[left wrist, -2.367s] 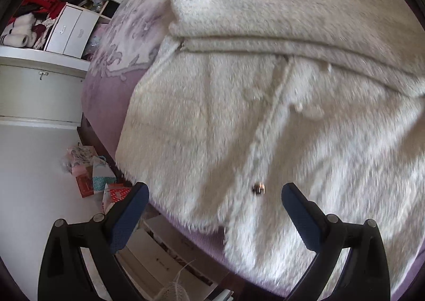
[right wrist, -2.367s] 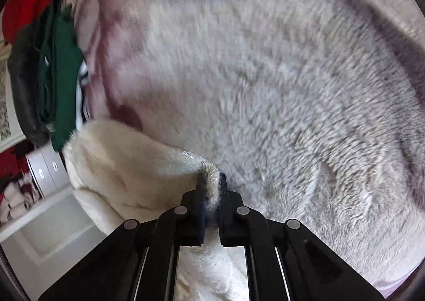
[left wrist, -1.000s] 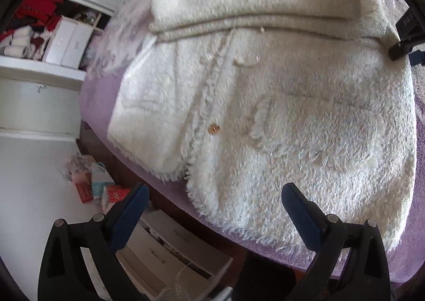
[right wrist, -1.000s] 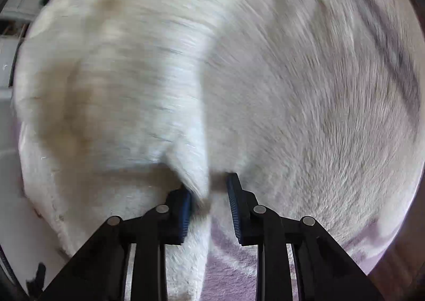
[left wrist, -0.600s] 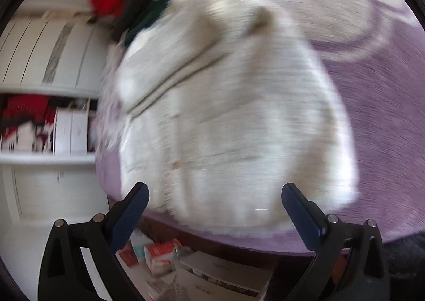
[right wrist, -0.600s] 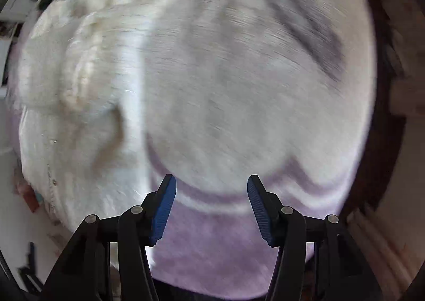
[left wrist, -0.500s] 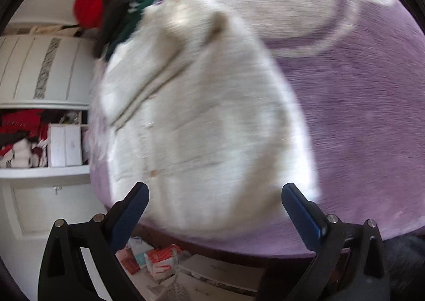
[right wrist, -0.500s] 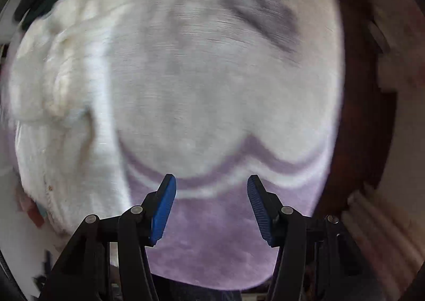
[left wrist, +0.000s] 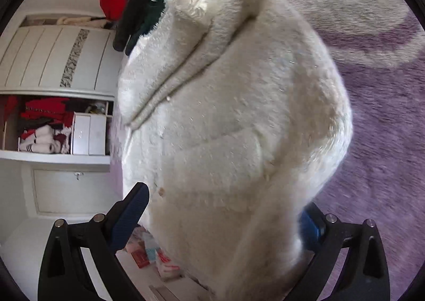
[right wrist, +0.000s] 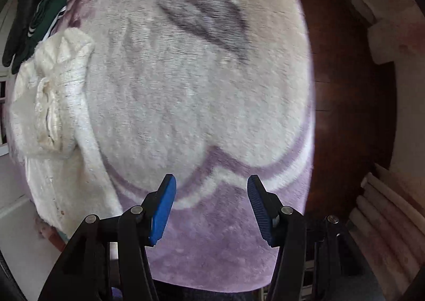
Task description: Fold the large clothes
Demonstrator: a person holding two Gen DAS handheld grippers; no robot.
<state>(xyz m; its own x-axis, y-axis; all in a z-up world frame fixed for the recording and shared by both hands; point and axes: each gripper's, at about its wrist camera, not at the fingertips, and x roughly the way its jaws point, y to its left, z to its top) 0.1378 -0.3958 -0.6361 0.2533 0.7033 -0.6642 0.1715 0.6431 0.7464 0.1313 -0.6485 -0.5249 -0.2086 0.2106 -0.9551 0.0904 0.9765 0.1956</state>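
The fluffy cream-white folded coat (left wrist: 233,120) is lying on the purple-and-white plush bed blanket (right wrist: 212,88), at 9 o'clock of the open, empty right claw (right wrist: 211,202). The left claw (left wrist: 225,221) is gaping around its hem. The white open shelf (left wrist: 53,156) is holding red and white clothes (left wrist: 42,125).

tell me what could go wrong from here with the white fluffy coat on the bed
The white coat lies at the bed's edge, its hem overhanging; a pull there could slide it to the floor. The left gripper straddles a thick bunch, with no grip visible, so closing may catch several layers. The right gripper is open over the purple blanket, so nothing pins the folded sleeve.
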